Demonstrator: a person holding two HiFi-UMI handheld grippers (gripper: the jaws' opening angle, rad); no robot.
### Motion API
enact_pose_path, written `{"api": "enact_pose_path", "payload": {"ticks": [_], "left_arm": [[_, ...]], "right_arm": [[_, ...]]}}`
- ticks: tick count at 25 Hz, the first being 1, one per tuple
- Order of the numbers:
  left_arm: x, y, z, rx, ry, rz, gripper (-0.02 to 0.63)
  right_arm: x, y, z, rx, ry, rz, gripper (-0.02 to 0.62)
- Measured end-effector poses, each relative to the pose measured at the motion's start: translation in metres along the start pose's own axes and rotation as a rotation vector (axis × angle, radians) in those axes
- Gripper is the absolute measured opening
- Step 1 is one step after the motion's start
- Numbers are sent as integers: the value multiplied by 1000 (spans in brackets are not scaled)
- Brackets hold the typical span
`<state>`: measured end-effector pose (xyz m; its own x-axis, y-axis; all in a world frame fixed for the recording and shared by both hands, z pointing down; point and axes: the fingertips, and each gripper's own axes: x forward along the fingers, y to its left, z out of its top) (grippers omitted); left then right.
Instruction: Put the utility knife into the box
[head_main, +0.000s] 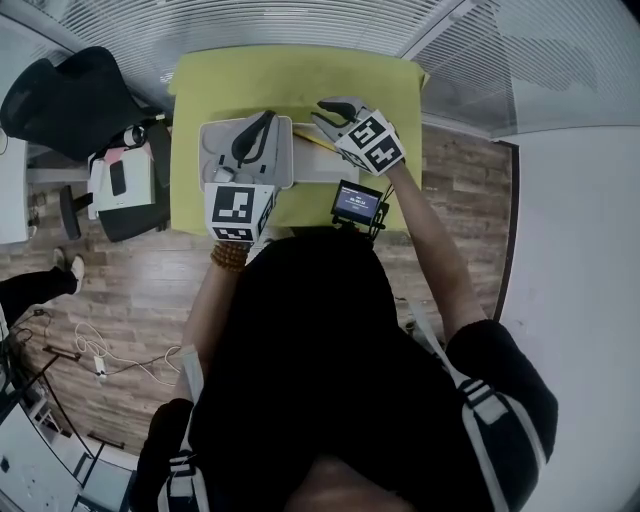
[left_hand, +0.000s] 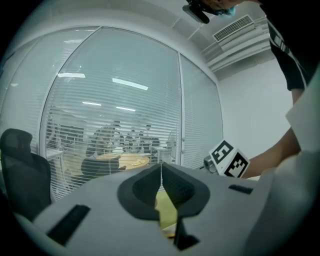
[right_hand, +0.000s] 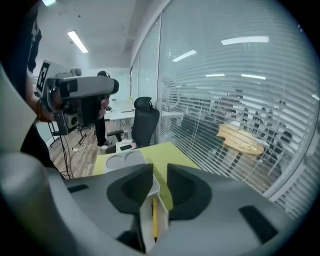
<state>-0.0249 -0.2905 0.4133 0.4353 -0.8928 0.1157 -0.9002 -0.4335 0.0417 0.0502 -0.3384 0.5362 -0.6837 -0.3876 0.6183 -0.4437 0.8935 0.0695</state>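
Yellow utility knife (right_hand: 154, 220) in box (right_hand: 145, 227), below parted right gripper (right_hand: 160, 172).

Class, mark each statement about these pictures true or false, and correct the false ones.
1. The table is green. True.
2. The left gripper has its jaws wide apart. False: they are together.
3. A yellow knife lies in the white box. True.
4. The right gripper grips the knife. False: its jaws are apart with nothing between them; the knife lies in the box below.
5. The chair is red. False: it is black.
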Motion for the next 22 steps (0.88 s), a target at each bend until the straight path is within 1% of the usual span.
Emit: {"api": "enact_pose_path", "payload": {"ticks": [7, 10, 13, 16, 19, 22], "left_arm": [[7, 1, 10, 27, -19, -11, 18], [8, 1, 15, 31, -29, -11, 18], [11, 1, 19, 33, -42, -7, 18], [13, 3, 24, 35, -52, -8, 18], [15, 7, 30, 40, -66, -7, 18], [15, 2, 36, 54, -76, -20, 18]], "right_arm": [[-23, 6, 35, -23, -95, -33, 83], [-35, 8, 47, -38, -135, -62, 77], [-45, 10, 55, -54, -161, -94, 71], [-53, 13, 63, -48, -193, -118, 63], [-57, 18, 72, -61, -211, -135, 58], [-67, 24, 79, -66, -240, -146, 54]]}}
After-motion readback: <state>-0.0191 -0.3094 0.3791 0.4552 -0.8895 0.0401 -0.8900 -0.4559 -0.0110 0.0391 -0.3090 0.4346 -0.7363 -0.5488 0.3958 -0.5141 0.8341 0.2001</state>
